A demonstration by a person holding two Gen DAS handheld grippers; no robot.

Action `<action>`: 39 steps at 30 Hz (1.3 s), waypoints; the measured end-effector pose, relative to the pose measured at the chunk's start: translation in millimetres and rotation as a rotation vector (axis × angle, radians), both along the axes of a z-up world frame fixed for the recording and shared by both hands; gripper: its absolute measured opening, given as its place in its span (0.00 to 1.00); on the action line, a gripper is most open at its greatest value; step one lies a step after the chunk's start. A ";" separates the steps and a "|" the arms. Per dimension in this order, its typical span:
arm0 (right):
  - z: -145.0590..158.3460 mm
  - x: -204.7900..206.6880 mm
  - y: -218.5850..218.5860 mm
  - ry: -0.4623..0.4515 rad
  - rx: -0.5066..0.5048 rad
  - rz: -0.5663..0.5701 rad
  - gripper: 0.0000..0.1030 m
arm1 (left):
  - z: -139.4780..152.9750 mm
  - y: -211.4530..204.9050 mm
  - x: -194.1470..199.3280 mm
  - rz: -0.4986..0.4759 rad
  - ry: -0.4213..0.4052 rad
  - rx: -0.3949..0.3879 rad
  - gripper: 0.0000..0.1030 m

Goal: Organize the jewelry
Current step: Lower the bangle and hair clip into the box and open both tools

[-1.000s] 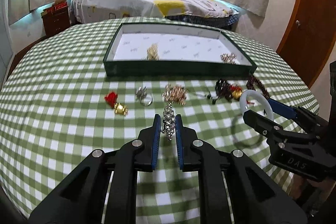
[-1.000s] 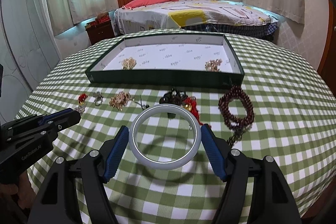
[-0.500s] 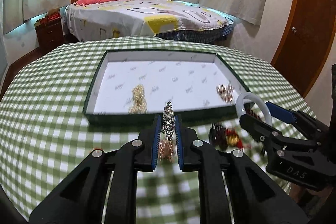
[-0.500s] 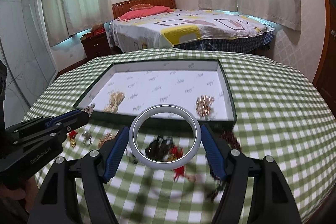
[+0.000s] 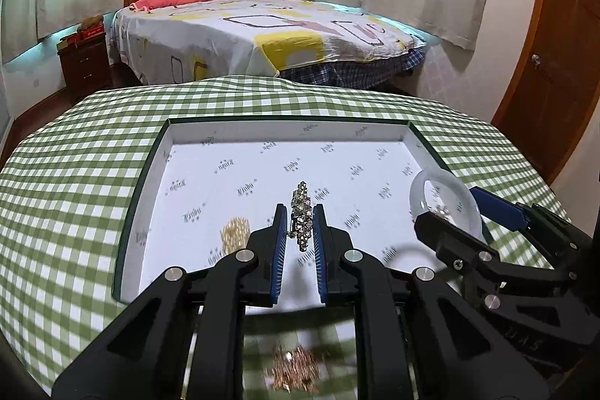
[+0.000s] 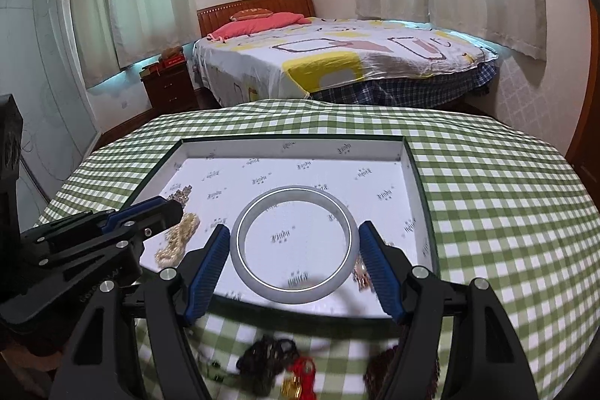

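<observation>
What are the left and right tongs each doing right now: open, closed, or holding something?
Left tongs: closed on the rhinestone piece, above the tray.
Right tongs: closed on the white bangle, also above the tray.

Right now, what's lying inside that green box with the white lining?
On the green box's white lining lies a gold chain pile at the left and another small sparkly piece at the right, partly covered by the right gripper and its white bangle. The near strip is hidden.
</observation>
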State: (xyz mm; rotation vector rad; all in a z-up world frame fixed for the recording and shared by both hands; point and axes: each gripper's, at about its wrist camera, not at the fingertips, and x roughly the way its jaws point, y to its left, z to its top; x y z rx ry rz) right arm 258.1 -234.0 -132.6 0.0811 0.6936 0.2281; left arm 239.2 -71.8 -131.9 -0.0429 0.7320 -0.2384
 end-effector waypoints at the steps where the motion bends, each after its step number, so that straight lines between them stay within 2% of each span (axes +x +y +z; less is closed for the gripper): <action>1: -3.6 5.2 1.0 0.011 -0.001 0.006 0.67 | -2.9 -0.3 3.9 0.001 0.006 0.004 0.14; 9: -31.2 26.5 5.6 0.112 -0.017 0.035 0.67 | -37.2 -2.5 26.4 0.003 0.104 0.033 0.14; 15: -45.4 33.8 7.6 0.168 -0.025 0.047 0.67 | -52.2 -3.7 34.1 -0.002 0.155 0.044 0.14; 21: -51.1 37.1 7.5 0.187 -0.035 0.053 0.67 | -52.6 -6.2 35.8 -0.008 0.149 0.055 0.14; 27: -51.9 38.8 3.2 0.185 -0.027 0.060 0.69 | -52.0 -6.1 37.4 -0.017 0.151 0.029 0.19; 32: -50.5 38.7 -1.4 0.180 -0.009 0.051 0.69 | -49.9 -2.4 34.3 -0.008 0.142 0.021 0.34; 39: -33.8 26.1 -5.6 0.113 0.006 0.024 0.69 | -28.5 1.5 16.8 -0.008 0.060 0.024 0.44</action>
